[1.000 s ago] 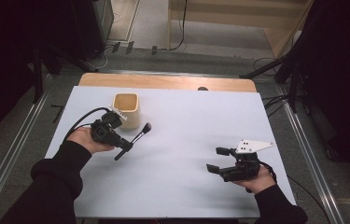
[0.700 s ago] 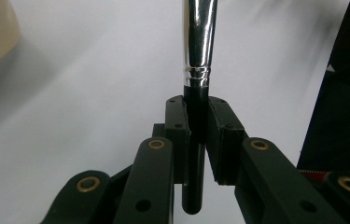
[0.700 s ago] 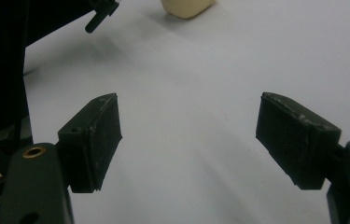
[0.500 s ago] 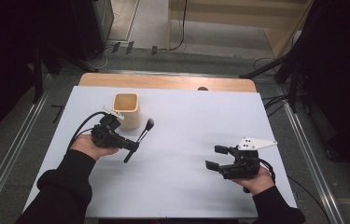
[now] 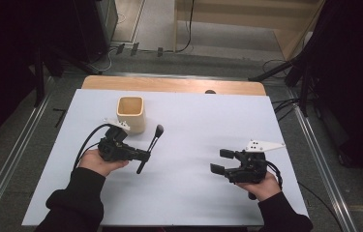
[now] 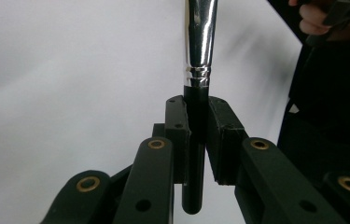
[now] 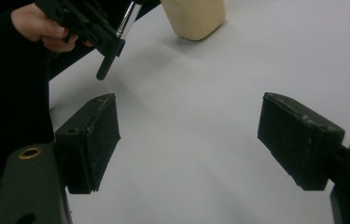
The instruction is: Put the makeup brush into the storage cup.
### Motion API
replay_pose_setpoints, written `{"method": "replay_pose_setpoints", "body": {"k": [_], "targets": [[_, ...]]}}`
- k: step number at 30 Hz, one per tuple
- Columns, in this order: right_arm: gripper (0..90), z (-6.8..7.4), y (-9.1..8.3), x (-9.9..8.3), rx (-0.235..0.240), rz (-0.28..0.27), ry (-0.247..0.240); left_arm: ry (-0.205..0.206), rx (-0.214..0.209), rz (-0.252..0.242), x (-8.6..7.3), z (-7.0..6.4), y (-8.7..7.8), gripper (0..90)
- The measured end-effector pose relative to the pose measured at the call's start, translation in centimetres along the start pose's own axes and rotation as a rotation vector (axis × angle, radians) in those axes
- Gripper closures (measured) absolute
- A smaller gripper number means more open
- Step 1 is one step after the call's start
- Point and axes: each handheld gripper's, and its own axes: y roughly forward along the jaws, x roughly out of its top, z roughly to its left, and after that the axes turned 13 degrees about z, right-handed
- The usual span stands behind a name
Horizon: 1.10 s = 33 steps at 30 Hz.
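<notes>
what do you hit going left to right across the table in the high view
left gripper clamped on the brush → right gripper, open. The beige cup sits farther back, overlapping the left gripper sideways, so it is left out of the order.

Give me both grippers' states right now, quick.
Left gripper: closed on the brush handle.
Right gripper: open, holding nothing.
</notes>
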Motion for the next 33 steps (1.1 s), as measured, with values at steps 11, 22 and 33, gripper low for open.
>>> {"method": "replay_pose_setpoints", "body": {"k": [11, 22, 33], "targets": [[18.3, 0.1, -0.1, 0.2, 0.015, -0.033, 0.041, -0.010, -0.034, -0.064, -0.8, -0.4, 0.3, 80.5], [19.7, 1.0, 0.4, 0.5, 0.033, -0.038, 0.034, 0.002, -0.042, -0.069, -0.6, -1.2, 0.8, 80.5], [21.6, 1.1, 1.3, 1.6, 0.041, -0.035, 0.062, 0.032, -0.065, -0.067, 0.4, -1.7, 1.9, 80.5]]}}
